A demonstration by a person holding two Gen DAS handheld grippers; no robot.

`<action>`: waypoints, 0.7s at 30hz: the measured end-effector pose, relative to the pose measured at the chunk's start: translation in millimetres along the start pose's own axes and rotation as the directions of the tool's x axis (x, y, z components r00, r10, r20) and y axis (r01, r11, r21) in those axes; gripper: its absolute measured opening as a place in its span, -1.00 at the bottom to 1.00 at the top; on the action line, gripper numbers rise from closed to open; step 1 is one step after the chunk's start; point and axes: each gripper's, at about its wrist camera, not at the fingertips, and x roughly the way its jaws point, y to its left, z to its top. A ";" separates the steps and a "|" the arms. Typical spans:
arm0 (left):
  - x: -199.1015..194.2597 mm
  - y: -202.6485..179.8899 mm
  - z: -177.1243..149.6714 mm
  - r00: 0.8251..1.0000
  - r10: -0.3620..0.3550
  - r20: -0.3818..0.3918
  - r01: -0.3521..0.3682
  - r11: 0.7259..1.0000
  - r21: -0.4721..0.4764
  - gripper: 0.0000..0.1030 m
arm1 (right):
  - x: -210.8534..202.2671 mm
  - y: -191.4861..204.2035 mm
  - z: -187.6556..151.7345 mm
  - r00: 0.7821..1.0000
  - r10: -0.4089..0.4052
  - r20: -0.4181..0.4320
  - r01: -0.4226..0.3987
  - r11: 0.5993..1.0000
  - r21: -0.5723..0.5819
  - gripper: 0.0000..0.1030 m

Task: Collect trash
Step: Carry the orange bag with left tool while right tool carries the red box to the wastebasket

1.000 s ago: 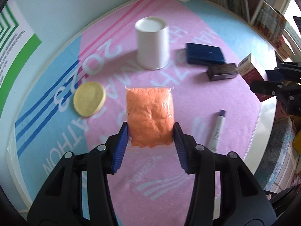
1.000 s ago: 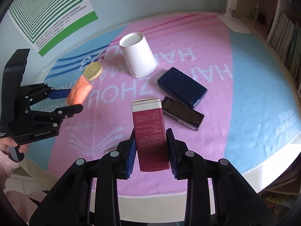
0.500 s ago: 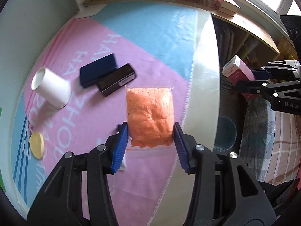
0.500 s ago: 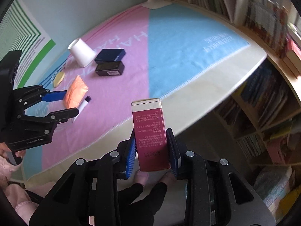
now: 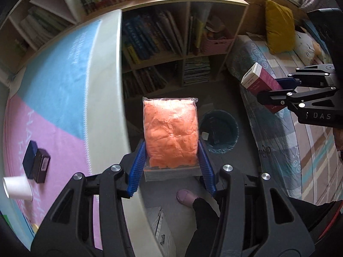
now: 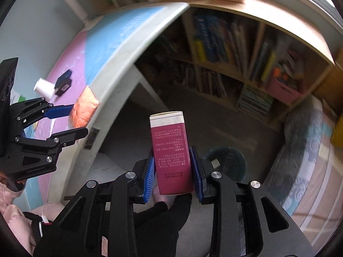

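Note:
My left gripper [image 5: 171,156] is shut on a clear bag of orange stuff [image 5: 170,132] and holds it in the air past the table's edge, just left of a dark bin [image 5: 219,131] on the floor. My right gripper [image 6: 172,167] is shut on a dark red carton with a white top [image 6: 170,152], held above the floor with the bin [image 6: 227,163] behind it to the right. The right gripper with the carton [image 5: 260,83] shows at the right of the left wrist view. The left gripper with the bag [image 6: 84,110] shows at the left of the right wrist view.
The table with a pink and blue cloth [image 5: 60,90] lies to the left, with a white cup [image 5: 17,187], a blue box [image 5: 30,155] and a black box [image 5: 41,166]. A bookshelf [image 5: 171,49] stands behind the bin, a bed [image 5: 300,132] to the right. My foot [image 5: 186,196] is below.
Both grippers have swung right, off the table and out over the floor, each still holding its item. The bin has come into fuller view below them.

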 end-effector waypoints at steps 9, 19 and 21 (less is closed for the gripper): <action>25.5 -82.6 29.5 0.995 -0.081 -0.054 0.090 0.972 0.216 -0.12 | -13.7 -58.1 -51.3 0.999 -0.033 0.002 0.032 0.978 0.205 -0.39; 48.0 -145.0 44.7 0.984 -0.129 -0.125 0.166 0.919 0.358 -0.12 | -24.6 -98.4 -83.8 0.999 -0.037 0.017 0.030 0.944 0.328 -0.39; 50.4 -150.9 47.5 0.982 -0.131 -0.133 0.171 0.913 0.371 -0.12 | -25.8 -104.7 -85.9 0.999 -0.040 0.021 0.031 0.940 0.340 -0.38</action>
